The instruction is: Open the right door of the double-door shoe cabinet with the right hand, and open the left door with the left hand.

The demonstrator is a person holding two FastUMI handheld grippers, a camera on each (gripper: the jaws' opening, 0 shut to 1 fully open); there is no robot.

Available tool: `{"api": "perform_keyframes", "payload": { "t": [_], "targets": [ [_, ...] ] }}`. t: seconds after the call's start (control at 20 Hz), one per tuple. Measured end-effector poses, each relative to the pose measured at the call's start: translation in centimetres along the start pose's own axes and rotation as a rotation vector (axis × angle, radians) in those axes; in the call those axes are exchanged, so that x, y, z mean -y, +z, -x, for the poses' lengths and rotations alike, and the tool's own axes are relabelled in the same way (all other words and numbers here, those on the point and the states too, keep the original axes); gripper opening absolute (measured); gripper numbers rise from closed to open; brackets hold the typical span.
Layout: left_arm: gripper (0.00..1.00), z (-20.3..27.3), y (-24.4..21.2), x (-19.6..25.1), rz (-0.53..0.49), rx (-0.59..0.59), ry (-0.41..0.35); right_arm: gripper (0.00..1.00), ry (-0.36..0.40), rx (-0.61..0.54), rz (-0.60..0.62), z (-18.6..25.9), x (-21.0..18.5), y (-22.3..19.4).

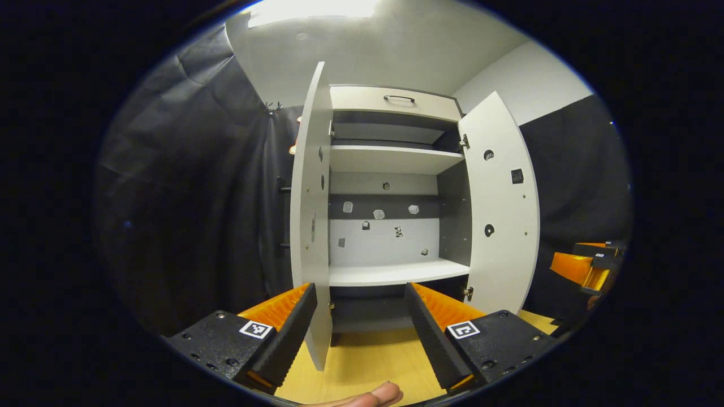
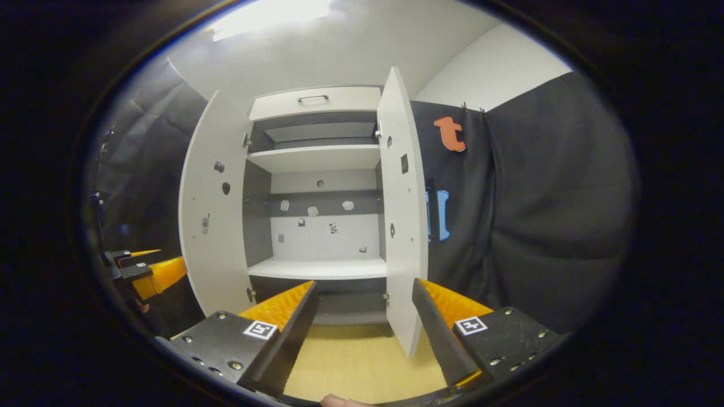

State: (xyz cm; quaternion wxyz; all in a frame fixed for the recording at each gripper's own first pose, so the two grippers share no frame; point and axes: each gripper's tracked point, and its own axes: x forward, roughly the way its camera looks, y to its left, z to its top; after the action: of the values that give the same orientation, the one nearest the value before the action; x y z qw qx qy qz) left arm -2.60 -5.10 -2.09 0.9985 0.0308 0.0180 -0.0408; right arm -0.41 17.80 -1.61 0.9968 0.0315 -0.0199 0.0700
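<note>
The shoe cabinet (image 1: 390,186) is standing at the far edge of the tabletop (image 1: 367,362), its left door (image 1: 310,215) and right door (image 2: 403,209) both swung open. The left tool (image 1: 359,333) and right tool (image 2: 365,333) are hovering before it, fingers apart, holding nothing.

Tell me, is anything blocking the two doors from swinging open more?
Nothing visible does. The left door and right door both stand wide open, with only bare wooden floor under them and both grippers held open in front.

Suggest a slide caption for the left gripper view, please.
Open left gripper faces the shoe cabinet, both doors swung open.
</note>
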Motion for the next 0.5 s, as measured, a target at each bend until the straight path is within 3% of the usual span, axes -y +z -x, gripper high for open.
{"api": "perform_keyframes", "payload": {
  "t": [0.5],
  "targets": [
    [0.96,0.24,-0.05,0.12,0.013,-0.002,0.002,0.98,-0.010,-0.010,0.014,0.11,0.94,-0.34]
  ]
}}
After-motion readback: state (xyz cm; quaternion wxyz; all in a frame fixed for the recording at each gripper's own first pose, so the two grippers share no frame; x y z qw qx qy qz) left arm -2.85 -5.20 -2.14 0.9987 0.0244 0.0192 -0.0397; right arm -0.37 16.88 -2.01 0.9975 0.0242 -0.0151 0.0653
